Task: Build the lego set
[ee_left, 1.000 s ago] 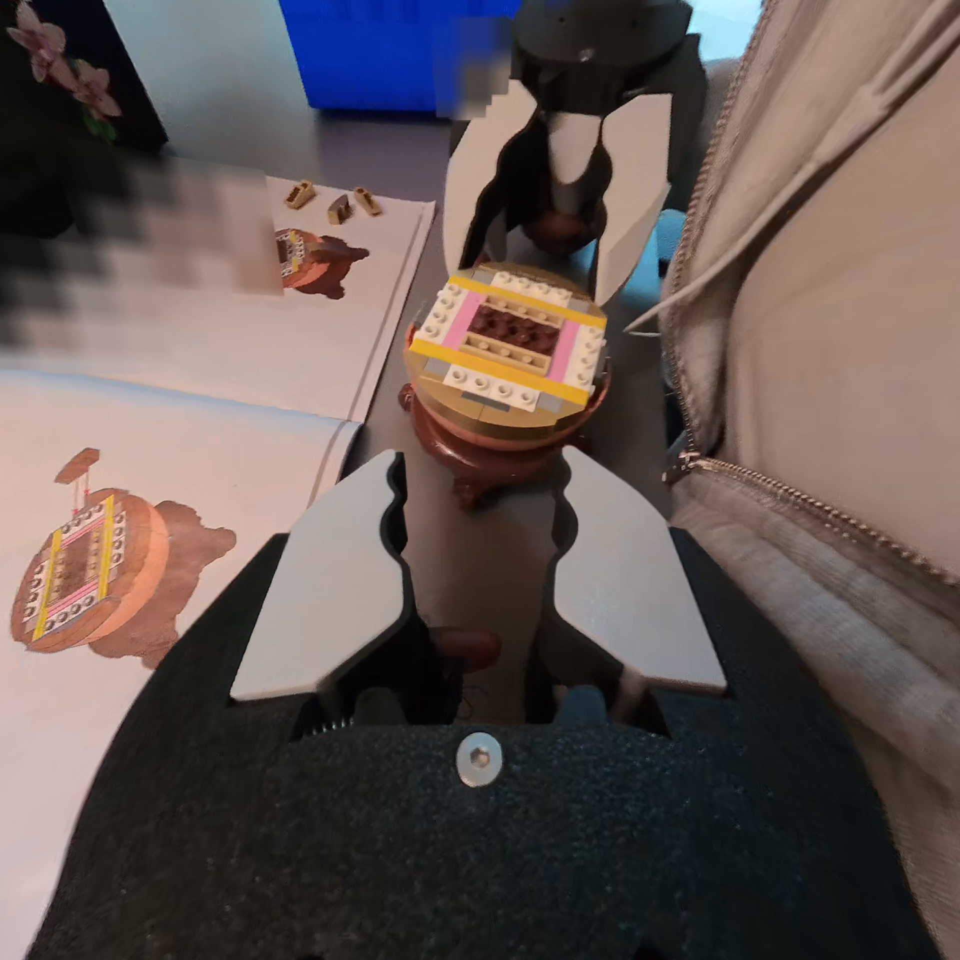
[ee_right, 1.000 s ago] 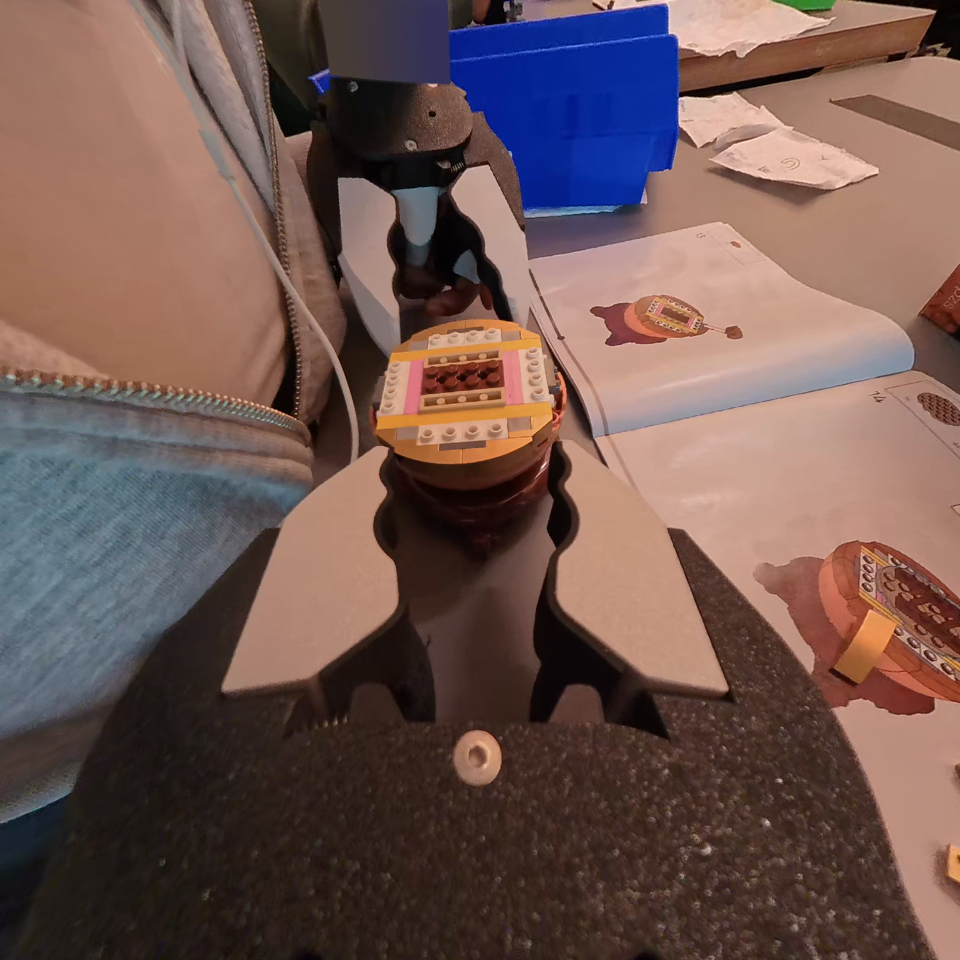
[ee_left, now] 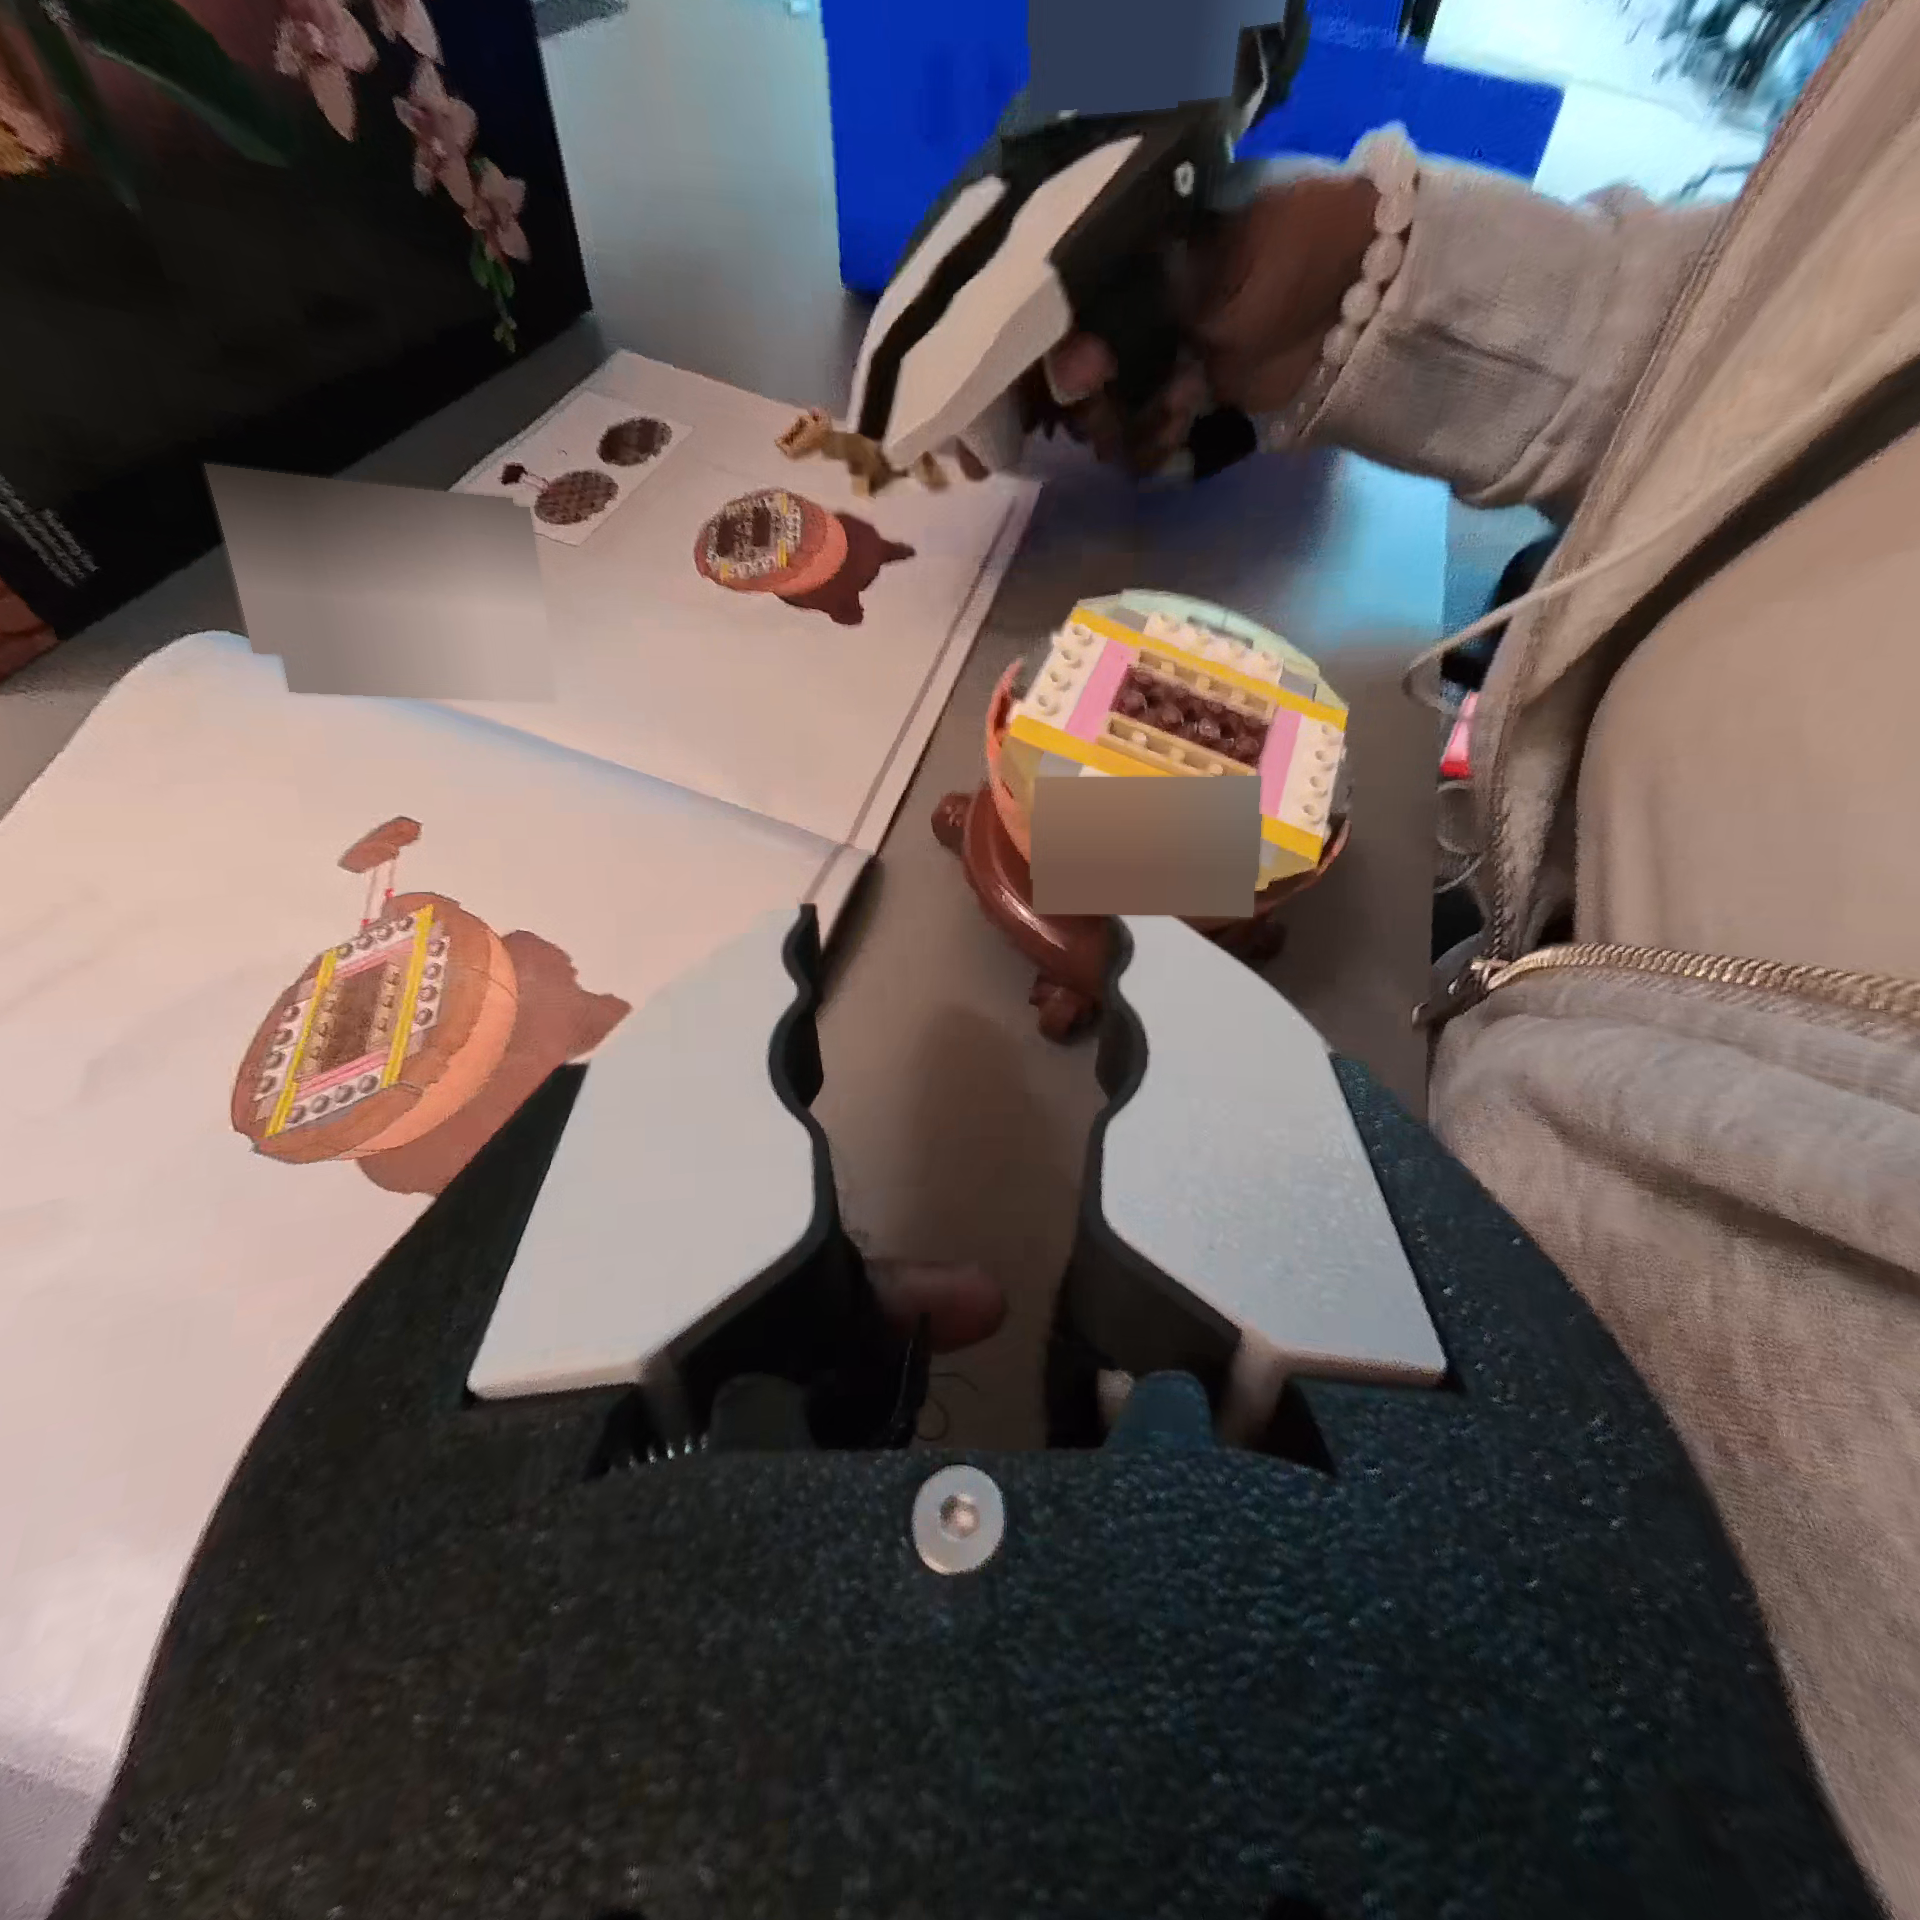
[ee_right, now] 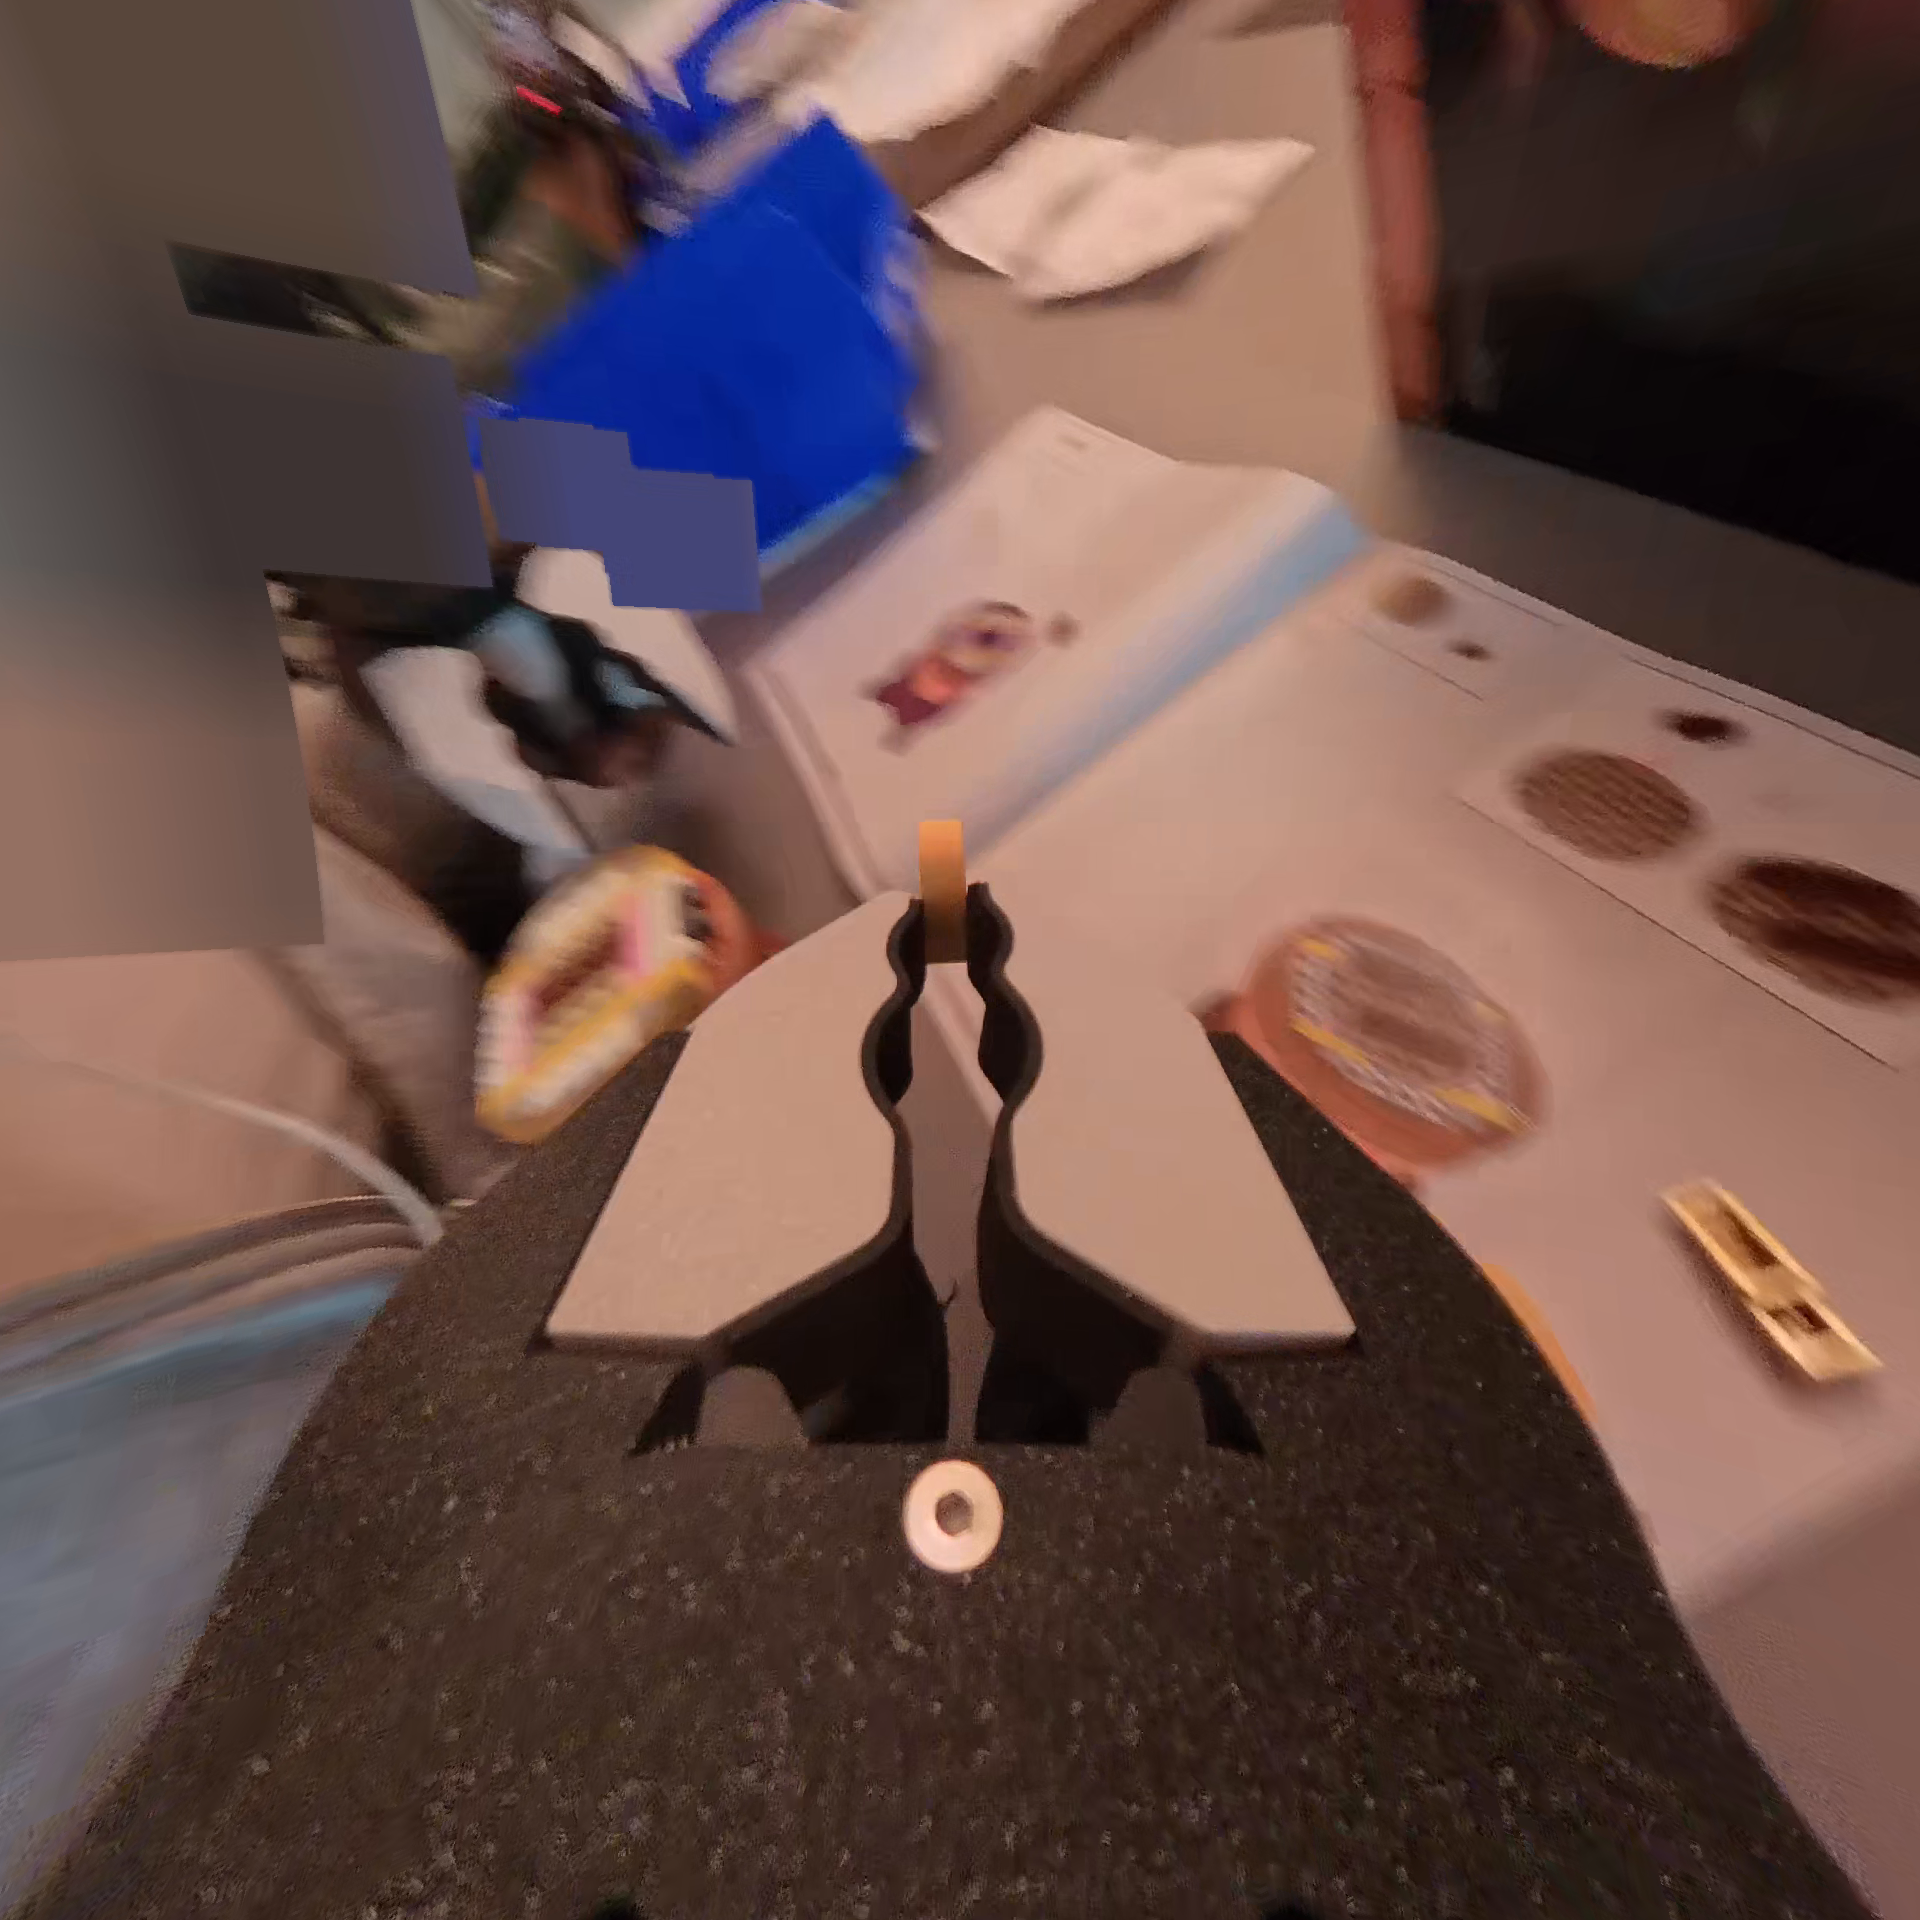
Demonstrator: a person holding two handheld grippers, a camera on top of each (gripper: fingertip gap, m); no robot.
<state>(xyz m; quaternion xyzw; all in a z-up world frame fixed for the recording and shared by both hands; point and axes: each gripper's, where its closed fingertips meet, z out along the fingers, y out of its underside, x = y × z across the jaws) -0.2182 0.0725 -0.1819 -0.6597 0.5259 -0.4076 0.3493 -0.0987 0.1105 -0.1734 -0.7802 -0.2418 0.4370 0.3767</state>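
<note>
My right gripper (ee_right: 943, 914) pinches a small tan curved lego piece (ee_right: 941, 873); my left gripper (ee_left: 961, 1023) gapes empty. The round brown-and-yellow lego model (ee_left: 1164, 727) sits at one o'clock from the left fingers. Next: seat the piece squarely on its rim.

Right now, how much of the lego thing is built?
Done: the round model on its brown stand has a white, pink and yellow studded top. In hand: the right gripper pinches a small tan piece, while the left gripper waits open near the model. Left: fitting that piece and the loose tan bricks on the instruction booklet.
</note>
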